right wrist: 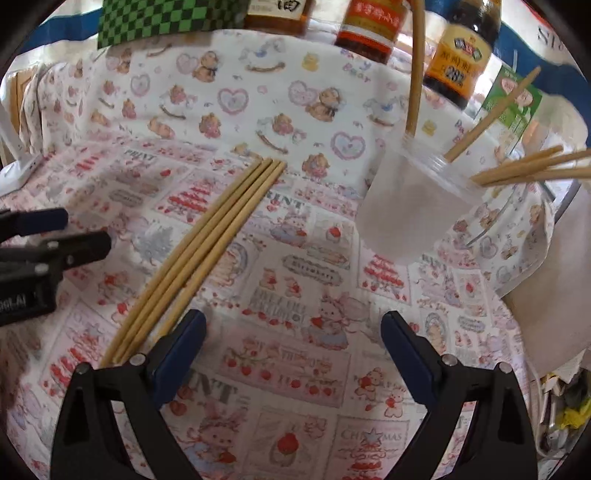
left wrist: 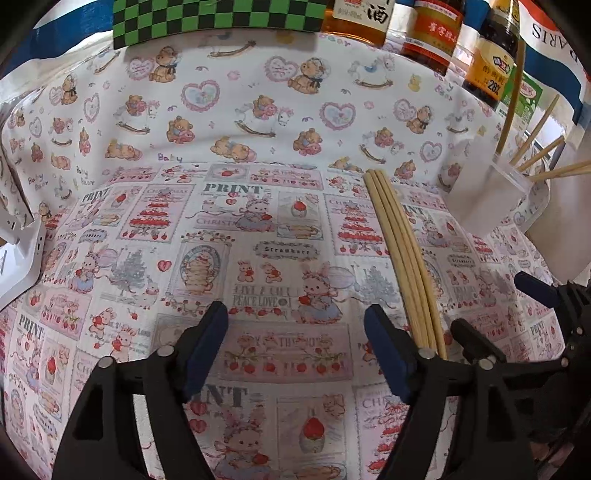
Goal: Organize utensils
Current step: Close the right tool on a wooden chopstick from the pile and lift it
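Left tongs (left wrist: 295, 336): blue-padded fingers apart, nothing between them, poised low over the patterned cloth (left wrist: 258, 229) covering the worktop. Right tongs (right wrist: 293, 345): likewise apart and empty, above the same cloth, close beside the left pair. Loose chopsticks (left wrist: 402, 258): a bundle of bare wooden sticks lying flat and side by side on the cloth, near ends between the two tongs, just outside the left pair's right finger and the right pair's left finger. Translucent cup (right wrist: 413, 206): upright on the cloth beyond the bundle, to its right, holding several more chopsticks (right wrist: 532, 170) that lean outward over the rim. Sauce bottles (left wrist: 491, 59): a row along the far edge. Green-and-black checkered box (left wrist: 218, 18): far left of the bottles.
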`<state>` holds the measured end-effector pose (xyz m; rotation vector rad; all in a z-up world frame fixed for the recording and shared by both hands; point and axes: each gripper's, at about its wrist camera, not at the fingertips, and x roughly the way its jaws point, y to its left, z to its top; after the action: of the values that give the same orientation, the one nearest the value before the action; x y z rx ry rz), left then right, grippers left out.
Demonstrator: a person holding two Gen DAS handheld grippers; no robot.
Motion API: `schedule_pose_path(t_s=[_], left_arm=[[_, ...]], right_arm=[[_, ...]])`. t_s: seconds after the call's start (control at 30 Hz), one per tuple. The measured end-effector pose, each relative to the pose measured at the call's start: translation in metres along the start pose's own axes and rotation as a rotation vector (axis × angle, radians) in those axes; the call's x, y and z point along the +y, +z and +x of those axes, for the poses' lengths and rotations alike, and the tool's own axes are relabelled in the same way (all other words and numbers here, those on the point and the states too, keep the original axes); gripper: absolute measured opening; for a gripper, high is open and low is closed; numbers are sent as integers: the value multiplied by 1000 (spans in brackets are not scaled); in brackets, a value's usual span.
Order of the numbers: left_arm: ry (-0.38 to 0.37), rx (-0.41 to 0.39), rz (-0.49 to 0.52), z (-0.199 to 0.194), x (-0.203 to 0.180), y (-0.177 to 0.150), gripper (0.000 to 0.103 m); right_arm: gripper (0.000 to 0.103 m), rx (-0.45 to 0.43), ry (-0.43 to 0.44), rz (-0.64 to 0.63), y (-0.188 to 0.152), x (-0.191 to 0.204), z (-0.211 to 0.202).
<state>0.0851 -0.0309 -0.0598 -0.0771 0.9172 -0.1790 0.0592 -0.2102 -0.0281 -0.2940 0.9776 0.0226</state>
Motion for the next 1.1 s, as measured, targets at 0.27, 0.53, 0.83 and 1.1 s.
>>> schedule_pose_path(t_s=[0.27,0.53,0.83,1.1], left_arm=[[9,-3,-19,-1,-2,-1,79],[4,1,-13,-2,-1,-2,83],[-3,4,-13,-2,-2,-1,84],[-3,4,-14,-2,-1,-1,85]], right_arm=[[81,25,170,64,3,-7,5],[80,15,230,65,5,0,1],[80,-15,159,47,5,1,0],[79,-26,258,89,6,-5,-5]])
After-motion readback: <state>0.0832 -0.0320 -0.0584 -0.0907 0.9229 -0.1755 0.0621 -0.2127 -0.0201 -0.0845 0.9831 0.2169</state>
